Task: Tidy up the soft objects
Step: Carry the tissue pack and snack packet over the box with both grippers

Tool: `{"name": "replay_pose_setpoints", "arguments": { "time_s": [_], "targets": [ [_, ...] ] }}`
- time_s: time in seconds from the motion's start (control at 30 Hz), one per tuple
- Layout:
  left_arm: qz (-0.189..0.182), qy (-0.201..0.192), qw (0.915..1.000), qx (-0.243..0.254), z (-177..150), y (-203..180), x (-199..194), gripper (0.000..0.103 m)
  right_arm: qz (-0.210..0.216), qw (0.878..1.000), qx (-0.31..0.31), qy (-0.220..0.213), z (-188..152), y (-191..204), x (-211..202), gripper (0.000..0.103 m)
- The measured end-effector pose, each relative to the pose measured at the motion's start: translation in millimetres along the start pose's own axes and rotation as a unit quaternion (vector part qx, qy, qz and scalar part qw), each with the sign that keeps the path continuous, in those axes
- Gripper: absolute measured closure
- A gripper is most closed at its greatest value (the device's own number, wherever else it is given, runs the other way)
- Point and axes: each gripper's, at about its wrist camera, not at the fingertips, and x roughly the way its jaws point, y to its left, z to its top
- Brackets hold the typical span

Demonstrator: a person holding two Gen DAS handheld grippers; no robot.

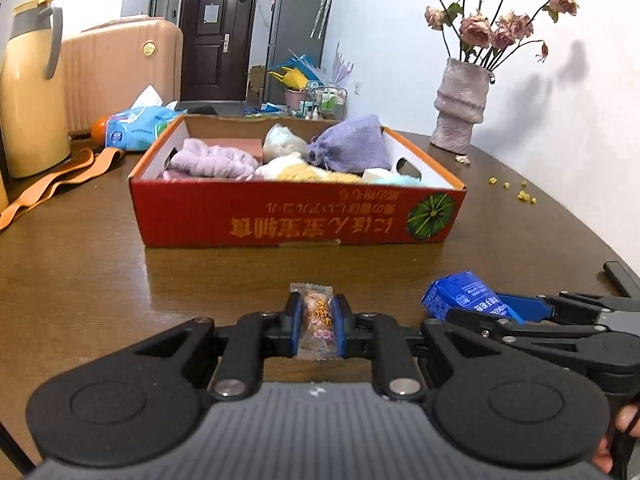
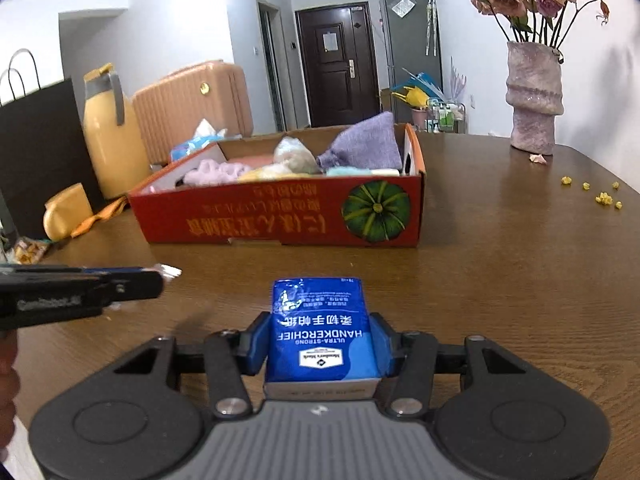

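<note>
A red cardboard box (image 1: 280, 220) stands ahead on the brown table, holding a purple pouch (image 1: 352, 144), a lilac cloth (image 1: 212, 160) and other soft items. It also shows in the right wrist view (image 2: 248, 220). My left gripper (image 1: 317, 320) is shut on a small clear-wrapped snack packet (image 1: 316, 312), close in front of the box. My right gripper (image 2: 320, 344) is shut on a blue handkerchief tissue pack (image 2: 320, 332); that pack shows in the left wrist view (image 1: 460, 292) to the right of my left gripper.
A vase of dried roses (image 1: 460, 104) stands at the back right, with small yellow petals (image 1: 520, 196) scattered on the table. A yellow thermos (image 1: 28, 92), an orange strap (image 1: 52, 188), a tissue packet (image 1: 136, 128) and a black bag (image 2: 36, 152) stand at the left.
</note>
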Motion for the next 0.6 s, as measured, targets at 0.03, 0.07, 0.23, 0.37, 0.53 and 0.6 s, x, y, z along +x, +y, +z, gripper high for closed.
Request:
{"name": "replay_pose_setpoints", "arguments": {
  "time_s": [0.03, 0.07, 0.23, 0.37, 0.53, 0.6],
  "targets": [
    [-0.005, -0.006, 1.0000, 0.001, 4.8, 0.3, -0.4, 0.086, 0.006, 1.000, 0.004, -0.007, 4.6, -0.1, -4.0, 0.053],
    [-0.011, -0.013, 0.9999, 0.000, 11.8, 1.6, -0.3, 0.086, 0.012, 1.000, 0.006, -0.017, 10.3, -0.6, -8.2, 0.053],
    [-0.029, -0.040, 0.9987, -0.014, 69.3, 9.6, 24.9, 0.086, 0.036, 0.997, -0.023, -0.071, 68.5, -5.5, -12.4, 0.053],
    [-0.054, -0.035, 0.9974, -0.031, 128.0, 10.8, 74.6, 0.086, 0.050, 0.994, -0.057, -0.076, 126.3, -18.9, 32.6, 0.052],
    [-0.054, 0.002, 0.9974, -0.049, 170.4, 17.0, 149.6, 0.086, 0.034, 0.996, -0.073, -0.025, 173.8, -34.6, 112.1, 0.052],
    [-0.055, 0.020, 0.9968, -0.054, 176.6, 17.5, 173.1, 0.086, 0.029, 0.997, -0.076, -0.011, 184.1, -33.6, 137.0, 0.052]
  ]
}}
